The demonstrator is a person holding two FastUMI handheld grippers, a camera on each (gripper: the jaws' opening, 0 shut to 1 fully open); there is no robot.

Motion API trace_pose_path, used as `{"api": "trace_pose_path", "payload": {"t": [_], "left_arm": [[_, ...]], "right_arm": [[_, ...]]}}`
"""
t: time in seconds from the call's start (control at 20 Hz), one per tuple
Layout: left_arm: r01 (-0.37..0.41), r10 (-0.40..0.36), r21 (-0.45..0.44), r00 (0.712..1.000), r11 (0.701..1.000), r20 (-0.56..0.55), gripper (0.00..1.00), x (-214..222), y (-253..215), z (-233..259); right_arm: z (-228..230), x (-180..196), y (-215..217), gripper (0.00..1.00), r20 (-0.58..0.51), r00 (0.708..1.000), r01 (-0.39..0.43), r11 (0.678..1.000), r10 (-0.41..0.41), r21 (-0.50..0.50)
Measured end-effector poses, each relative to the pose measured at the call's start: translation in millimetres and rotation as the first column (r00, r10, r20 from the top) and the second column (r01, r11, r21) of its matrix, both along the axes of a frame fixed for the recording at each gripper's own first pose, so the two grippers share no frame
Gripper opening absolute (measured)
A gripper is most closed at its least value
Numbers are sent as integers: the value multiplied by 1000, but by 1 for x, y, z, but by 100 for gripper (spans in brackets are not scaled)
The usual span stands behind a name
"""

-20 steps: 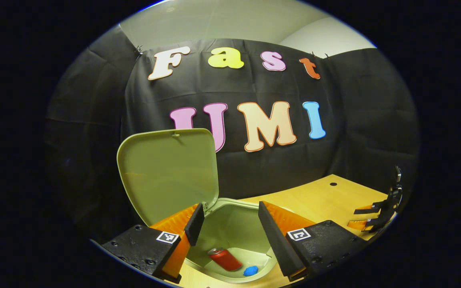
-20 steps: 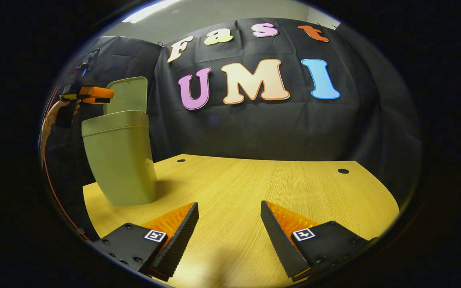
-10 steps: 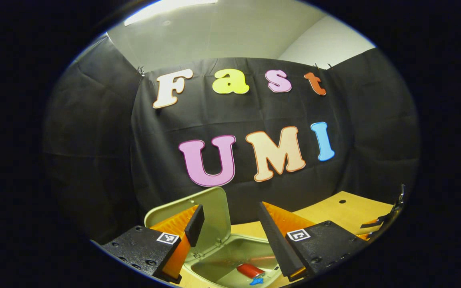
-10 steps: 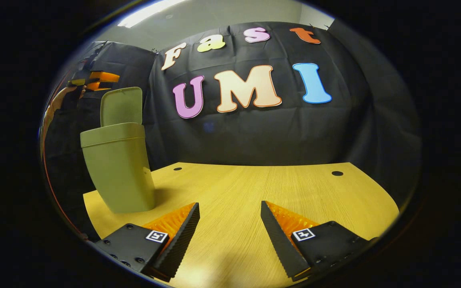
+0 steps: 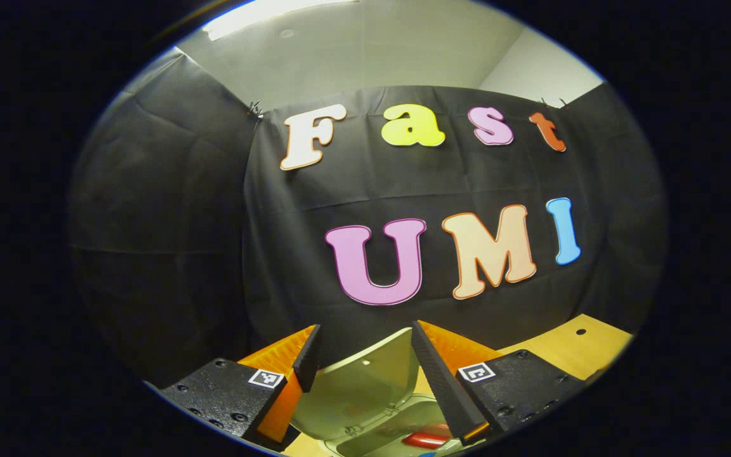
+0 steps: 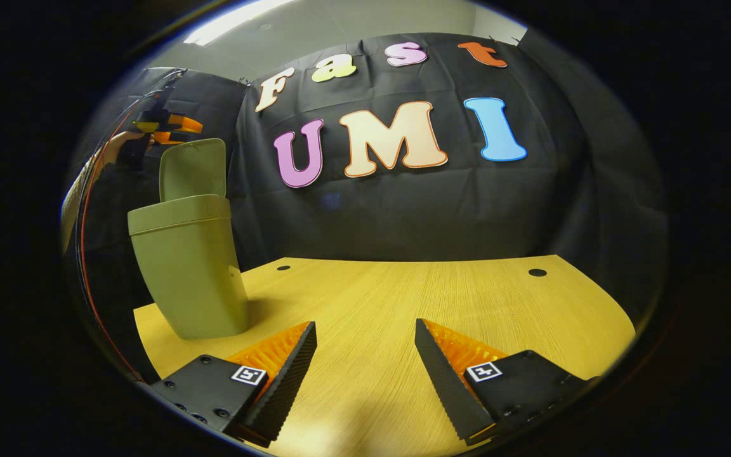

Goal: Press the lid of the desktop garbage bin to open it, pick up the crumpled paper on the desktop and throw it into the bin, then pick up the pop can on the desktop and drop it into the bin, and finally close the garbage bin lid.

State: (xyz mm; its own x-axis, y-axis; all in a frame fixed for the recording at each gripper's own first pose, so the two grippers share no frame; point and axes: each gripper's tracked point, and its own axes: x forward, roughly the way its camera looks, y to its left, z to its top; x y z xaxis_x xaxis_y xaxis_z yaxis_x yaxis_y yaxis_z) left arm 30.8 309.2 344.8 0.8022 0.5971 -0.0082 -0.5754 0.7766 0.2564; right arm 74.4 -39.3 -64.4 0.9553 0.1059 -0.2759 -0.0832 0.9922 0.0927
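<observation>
Left gripper view: my left gripper hung high, fingers spread and holding nothing, above the garbage bin. Between the fingers the lid stood raised. Under it, inside the bin, lay the pop can.

Right gripper view gave the outside instead. Far left, my hand held the left gripper just above the upright lid; the bin stood on the desk's left edge. Right gripper low over bare wood, fingers apart, gripping nothing.
</observation>
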Motion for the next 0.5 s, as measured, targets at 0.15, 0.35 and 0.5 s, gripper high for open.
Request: {"api": "trace_pose_path", "payload": {"t": [0.15, 0.35, 0.5], "left_arm": [[-40, 40, -14, 999, 999, 4, 84, 0, 18, -2], [-31, 32, -44, 999, 999, 5, 84, 0, 15, -10], [50, -47, -118, 998, 992, 30, 83, 3, -14, -22]], "right_arm": [[-4, 1, 0, 98, -10, 1000, 2, 1000, -2, -4], [-9, 2, 2, 99, -22, 1000, -3, 1000, 3, 1], [-8, 1, 1, 99, -23, 1000, -4, 1000, 4, -1]]}}
